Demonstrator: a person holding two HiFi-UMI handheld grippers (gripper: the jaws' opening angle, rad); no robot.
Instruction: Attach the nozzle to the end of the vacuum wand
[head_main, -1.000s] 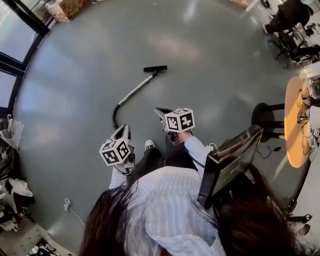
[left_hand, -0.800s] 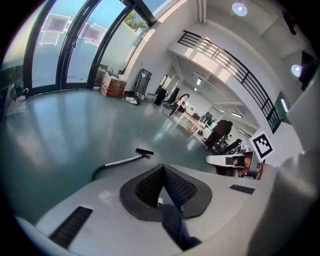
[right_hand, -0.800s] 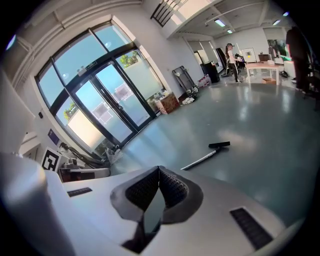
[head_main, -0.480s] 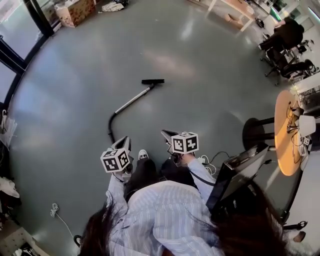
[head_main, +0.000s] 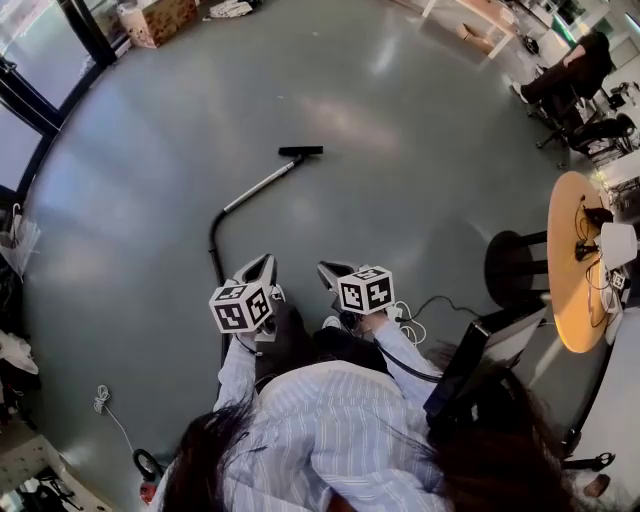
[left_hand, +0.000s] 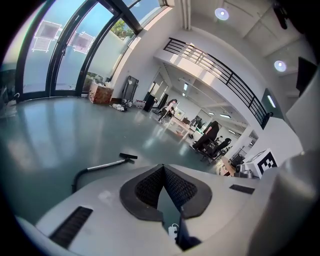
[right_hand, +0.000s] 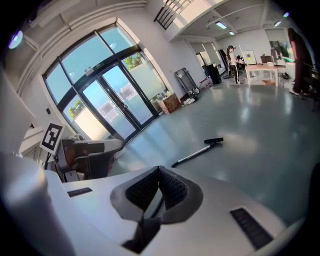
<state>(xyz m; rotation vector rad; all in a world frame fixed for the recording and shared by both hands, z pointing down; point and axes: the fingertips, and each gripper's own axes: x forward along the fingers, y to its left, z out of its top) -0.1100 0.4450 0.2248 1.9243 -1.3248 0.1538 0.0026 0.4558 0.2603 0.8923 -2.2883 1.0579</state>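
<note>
Claws, head view: left claw (head_main: 262, 268) and right claw (head_main: 326, 272) both pinched shut, holding nothing, carried over grey floor (head_main: 420, 140). Since a second ago: both brought forward, closer to black hose (head_main: 213, 245), which now runs just beside left claw. Ahead, wand (head_main: 255, 188) lying flat, nozzle (head_main: 300, 151) seated across its far end, well apart from both claws. Fits an approach to fit the nozzle, or a walk-up to a nozzle already fitted; no telling which.

Left gripper view: pads meeting at the tips, nothing between. Beyond and left of the jaws, wand (left_hand: 105, 165) on the floor, nozzle (left_hand: 128, 156) touching its far tip; whether locked on, too small to tell.

Right gripper view: pads together, empty. Ahead and right of the jaws, wand (right_hand: 192, 156), nozzle (right_hand: 214, 141) at its far end, well clear.
</note>
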